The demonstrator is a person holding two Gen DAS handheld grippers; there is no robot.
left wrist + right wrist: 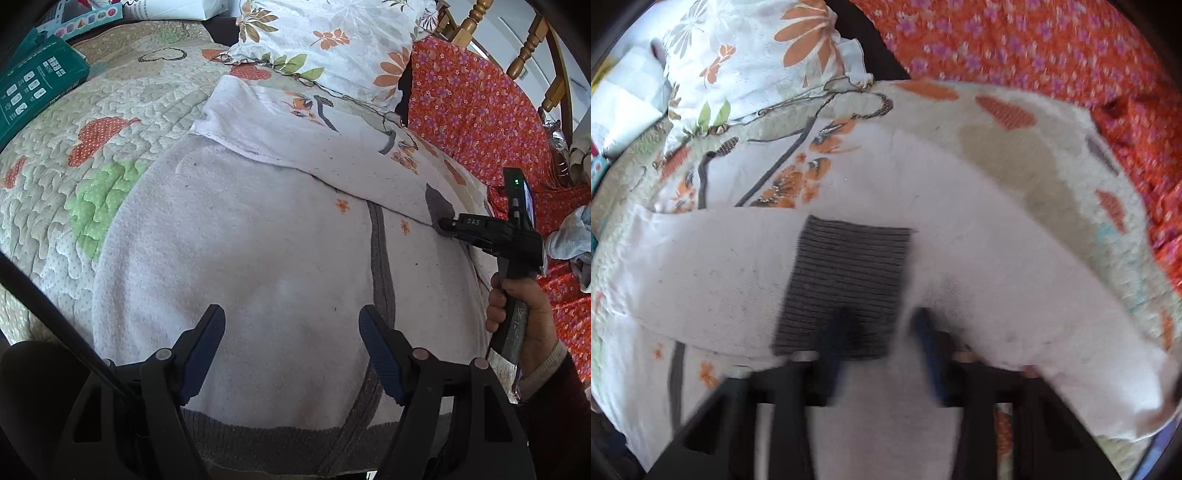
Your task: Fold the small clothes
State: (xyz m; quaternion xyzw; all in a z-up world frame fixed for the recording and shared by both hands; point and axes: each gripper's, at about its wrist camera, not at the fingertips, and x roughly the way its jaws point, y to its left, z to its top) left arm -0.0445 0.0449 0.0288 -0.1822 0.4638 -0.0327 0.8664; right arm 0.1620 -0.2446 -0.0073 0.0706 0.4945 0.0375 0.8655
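A white knit cardigan (258,240) with grey trim lies flat on the quilt, one sleeve (701,266) folded across its chest. My left gripper (291,314) hovers open over the cardigan's lower body, with nothing between its blue pads. My right gripper (445,224) points down at the sleeve's grey ribbed cuff (439,205). The right wrist view is blurred. In it the right gripper (881,314) has its fingers a little apart, the left one lying over the cuff (849,266) and the cuff's right edge in the gap. The cuff still lies flat.
The quilt (92,155) has heart patches. A floral pillow (332,48) sits behind the cardigan, orange flowered cloth (472,103) to the right, a teal box (33,85) at far left. A wooden chair (524,51) and a pale-blue garment (569,240) are at right. A hand (517,302) holds the right gripper.
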